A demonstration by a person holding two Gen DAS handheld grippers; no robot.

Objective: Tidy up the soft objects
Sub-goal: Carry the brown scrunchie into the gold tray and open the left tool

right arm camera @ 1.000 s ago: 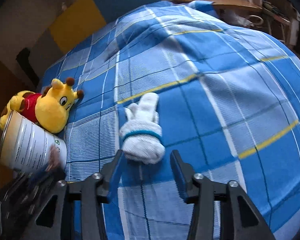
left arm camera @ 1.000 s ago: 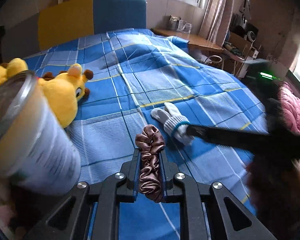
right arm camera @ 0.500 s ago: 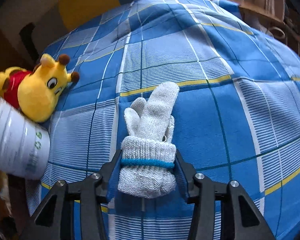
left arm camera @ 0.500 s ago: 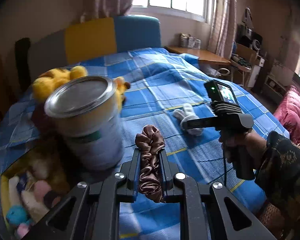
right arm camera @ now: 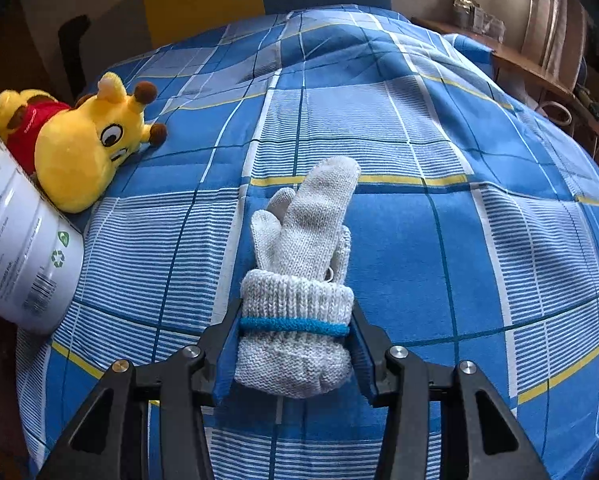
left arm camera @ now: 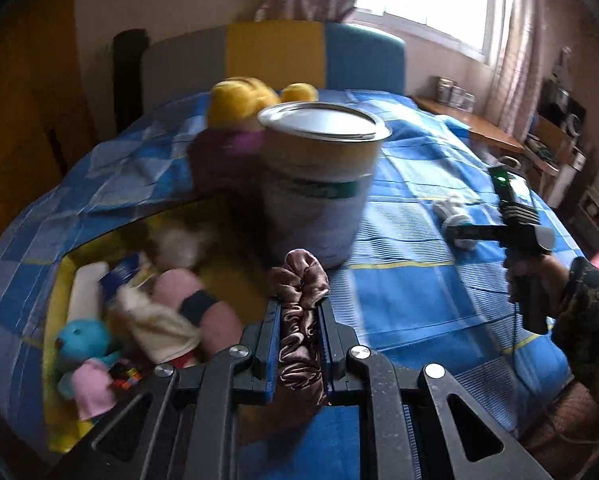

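Observation:
My left gripper (left arm camera: 298,304) is shut on a brown satin scrunchie (left arm camera: 299,320), held above the bed near a yellow box (left arm camera: 59,280) that holds several soft toys. In the right wrist view my right gripper (right arm camera: 295,320) is shut on the rolled cuff of a white knit glove (right arm camera: 299,240) that lies flat on the blue checked bedspread (right arm camera: 479,240). Its pads press the cuff from both sides at the blue band. From the left wrist view, the same gripper (left arm camera: 453,234) and glove (left arm camera: 453,208) show small at the right, with a hand (left arm camera: 527,280) on the grip.
A tall tin can (left arm camera: 319,184) stands just beyond the scrunchie, at the box's far right corner; it also shows at the left edge as the can (right arm camera: 15,240). A yellow plush toy (right arm camera: 79,144) lies behind it. A desk (left arm camera: 479,128) stands beyond the bed.
My left gripper swung left with the scrunchie, bringing the can and the toy box into view. My right gripper moved forward and down over the glove, and its fingers closed on the cuff.

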